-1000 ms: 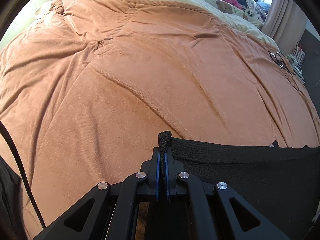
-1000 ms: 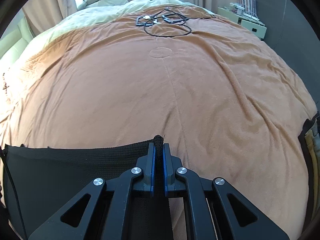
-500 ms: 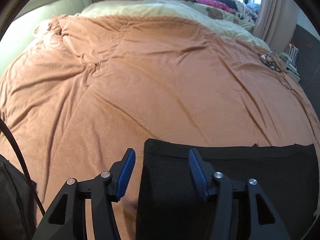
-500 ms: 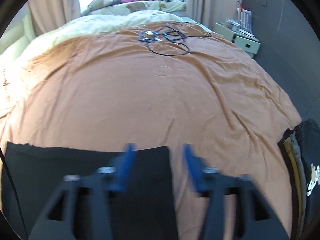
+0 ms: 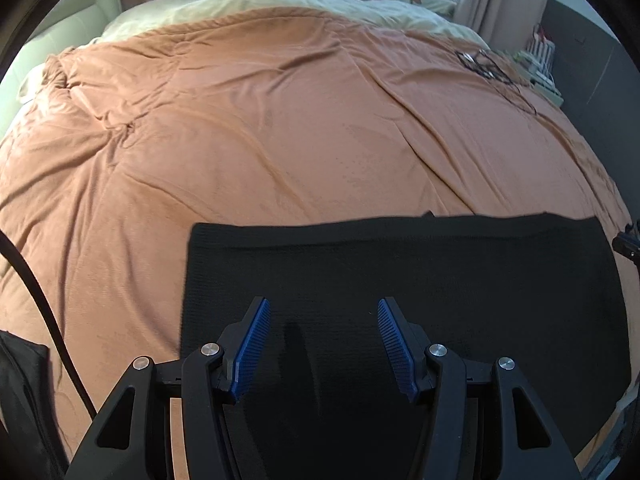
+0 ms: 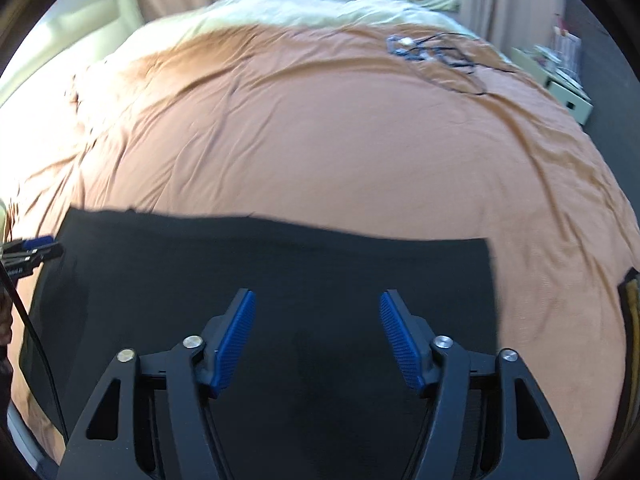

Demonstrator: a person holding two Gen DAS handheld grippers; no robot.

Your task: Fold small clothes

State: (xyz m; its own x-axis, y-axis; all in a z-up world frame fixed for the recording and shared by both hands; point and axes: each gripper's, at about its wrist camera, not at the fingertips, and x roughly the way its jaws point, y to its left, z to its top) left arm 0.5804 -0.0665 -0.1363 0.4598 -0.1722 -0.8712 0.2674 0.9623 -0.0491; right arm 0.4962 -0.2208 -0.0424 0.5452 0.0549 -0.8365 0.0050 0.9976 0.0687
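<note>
A black knit garment (image 5: 440,272) lies flat as a folded rectangle on the orange bedcover (image 5: 280,120). My left gripper (image 5: 324,302) hovers open above its left part, blue pads apart, nothing between them. In the right wrist view the same garment (image 6: 280,264) spreads under my right gripper (image 6: 316,294), whose jaws are closing with nothing between them; the cloth lies below. The left gripper's tip (image 6: 32,250) shows at the garment's left edge, and the right gripper's tip (image 5: 628,240) shows at its right edge.
Tangled cables (image 6: 436,54) lie far back on the bedcover (image 6: 320,140). A stack of folded clothes (image 6: 630,300) sits at the right edge. A dark bag (image 5: 20,392) and a black cord (image 5: 36,292) are at the lower left. A pale nightstand (image 6: 568,96) stands beyond the bed.
Both grippers let go of the garment's top corners, opened and drew back toward the near edge. The garment now lies flat on the bedcover.
</note>
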